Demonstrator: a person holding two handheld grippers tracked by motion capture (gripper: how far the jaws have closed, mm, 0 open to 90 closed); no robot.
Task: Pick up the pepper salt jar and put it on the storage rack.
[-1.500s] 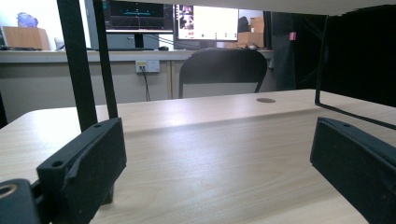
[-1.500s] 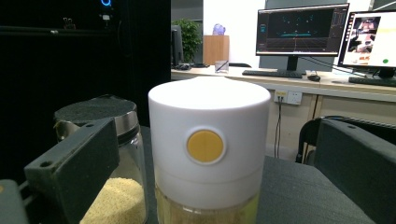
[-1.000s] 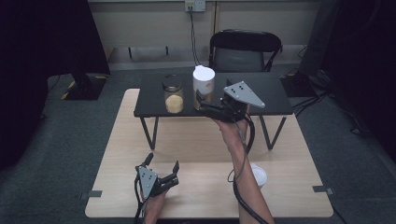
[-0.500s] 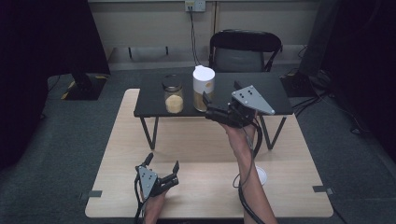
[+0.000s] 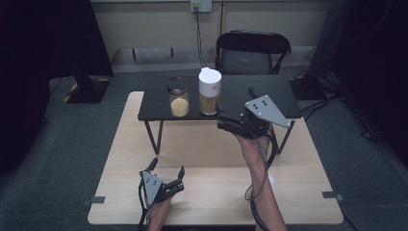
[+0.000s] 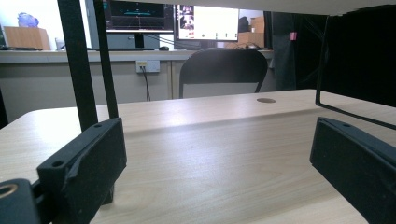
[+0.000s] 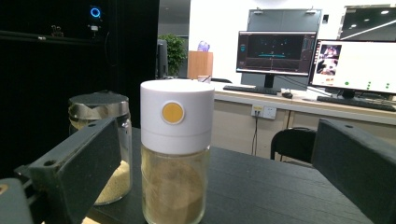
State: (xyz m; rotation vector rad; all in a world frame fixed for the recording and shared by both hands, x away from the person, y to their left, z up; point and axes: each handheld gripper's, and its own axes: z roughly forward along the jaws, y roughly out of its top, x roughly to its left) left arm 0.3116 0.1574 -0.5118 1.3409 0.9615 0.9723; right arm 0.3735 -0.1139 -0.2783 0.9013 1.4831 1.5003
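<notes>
Up on the small black table [image 5: 269, 94], near its front edge, a glass jar [image 7: 173, 154] with a white lid holds brown powder; right gripper [image 5: 226, 120] fingers spread wide, left gripper [image 5: 167, 177] too.

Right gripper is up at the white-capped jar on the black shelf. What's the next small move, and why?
Probably ease the right gripper forward so its jaws pass either side of the white-capped jar, then close. In the right gripper view the jaws stand open, wider than the jar and short of it, with the jar left of centre between them. Keep clear of the metal-lidded jar close beside it.
</notes>
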